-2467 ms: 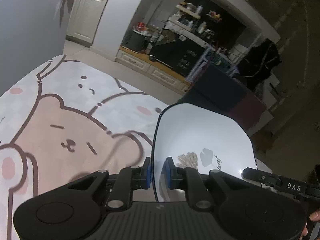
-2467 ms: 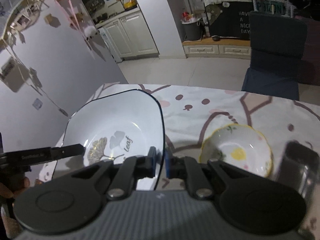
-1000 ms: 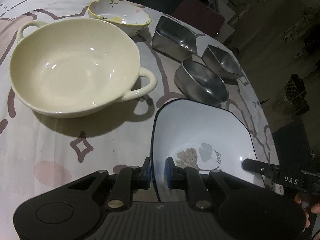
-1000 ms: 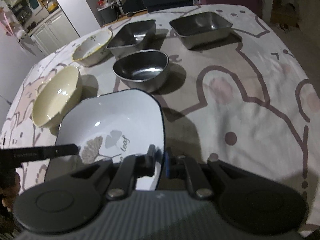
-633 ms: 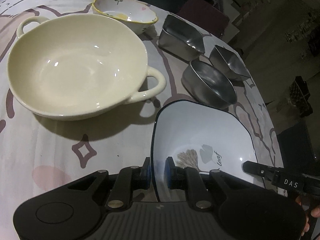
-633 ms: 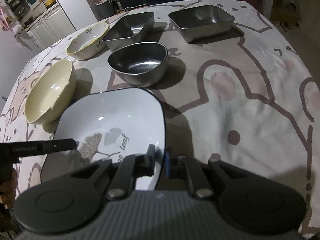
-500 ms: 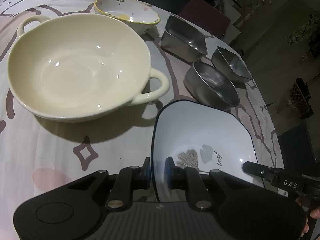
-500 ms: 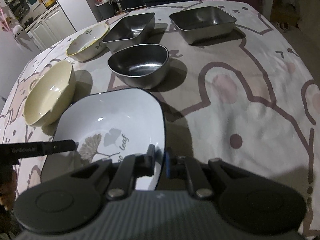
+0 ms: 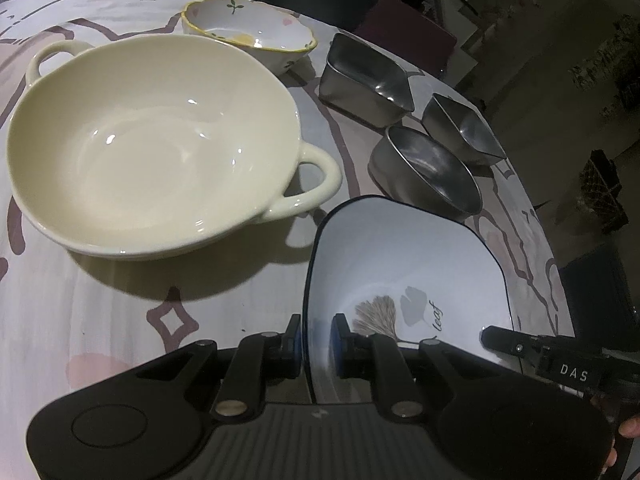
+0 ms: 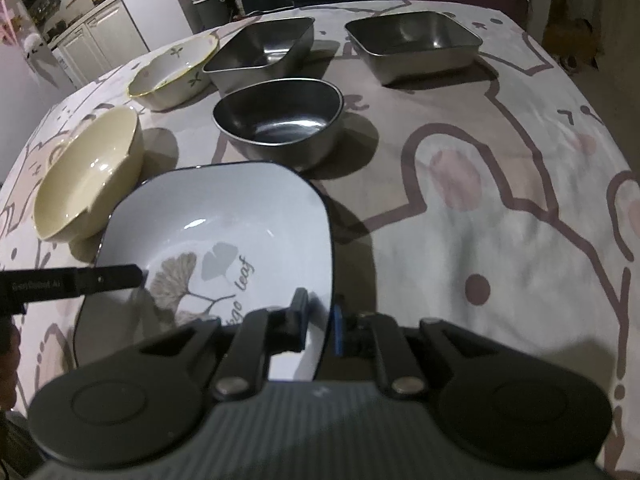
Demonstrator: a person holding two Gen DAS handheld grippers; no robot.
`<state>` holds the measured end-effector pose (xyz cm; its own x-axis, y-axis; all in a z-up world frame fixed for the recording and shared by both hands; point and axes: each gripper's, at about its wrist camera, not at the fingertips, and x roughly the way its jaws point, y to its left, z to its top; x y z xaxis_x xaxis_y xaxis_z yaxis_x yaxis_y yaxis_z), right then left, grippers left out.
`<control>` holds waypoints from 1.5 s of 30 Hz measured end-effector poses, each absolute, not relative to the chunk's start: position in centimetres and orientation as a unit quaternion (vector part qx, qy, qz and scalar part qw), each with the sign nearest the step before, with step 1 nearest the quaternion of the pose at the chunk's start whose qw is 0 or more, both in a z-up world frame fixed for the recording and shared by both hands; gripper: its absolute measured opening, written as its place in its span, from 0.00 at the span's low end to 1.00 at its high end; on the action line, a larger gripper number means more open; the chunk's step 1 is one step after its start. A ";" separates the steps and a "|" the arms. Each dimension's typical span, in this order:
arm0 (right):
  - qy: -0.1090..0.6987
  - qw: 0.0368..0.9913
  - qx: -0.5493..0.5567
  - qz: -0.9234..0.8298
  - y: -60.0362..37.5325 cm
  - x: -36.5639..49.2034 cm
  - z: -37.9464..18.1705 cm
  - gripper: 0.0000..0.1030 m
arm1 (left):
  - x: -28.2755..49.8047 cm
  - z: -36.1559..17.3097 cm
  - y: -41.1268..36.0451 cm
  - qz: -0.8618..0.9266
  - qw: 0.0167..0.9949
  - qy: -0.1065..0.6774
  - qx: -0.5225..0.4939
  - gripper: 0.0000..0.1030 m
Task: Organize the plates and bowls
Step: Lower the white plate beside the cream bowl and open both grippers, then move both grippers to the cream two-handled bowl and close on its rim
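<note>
Easing its jaws slightly, the right hand-held gripper (image 10: 320, 320) has begun loosening its pinch on the leaf plate (image 10: 216, 240), lower centre, low over the bench (image 10: 500, 220), while the left hand-held gripper (image 9: 316, 340) pinches the opposite rim—release looks near.

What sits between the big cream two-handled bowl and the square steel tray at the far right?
The oval steel bowl, seen in the right wrist view.

Glossy glazed ceramic on the cream bowl (image 9: 152, 148) and square plate (image 10: 224, 240); dull brushed steel dishes (image 10: 280, 120); matt cloth on the bench (image 10: 480, 220).
</note>
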<state>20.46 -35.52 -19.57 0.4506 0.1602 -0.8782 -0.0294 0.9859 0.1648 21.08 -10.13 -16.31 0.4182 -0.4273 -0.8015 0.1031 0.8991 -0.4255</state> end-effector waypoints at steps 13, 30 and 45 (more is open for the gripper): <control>0.519 0.850 0.072 0.056 -35.7 20.6 -19.7 0.15 | 21.0 -16.3 -10.2 -0.164 0.825 0.519 -0.153 0.16; 0.518 0.850 0.081 0.053 -36.2 20.6 -19.6 0.43 | 20.2 -15.6 -9.9 -0.160 0.826 0.527 -0.117 0.41; 0.472 0.875 0.088 0.065 -36.3 16.6 -16.1 0.88 | 16.5 -11.9 -7.6 -0.154 0.847 0.493 -0.123 1.00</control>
<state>16.61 -36.32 -16.07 0.5459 0.1974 -0.8143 -0.0310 0.9760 0.2157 16.55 -7.63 -11.88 0.4657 -0.3823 -0.7981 0.1388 0.9223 -0.3608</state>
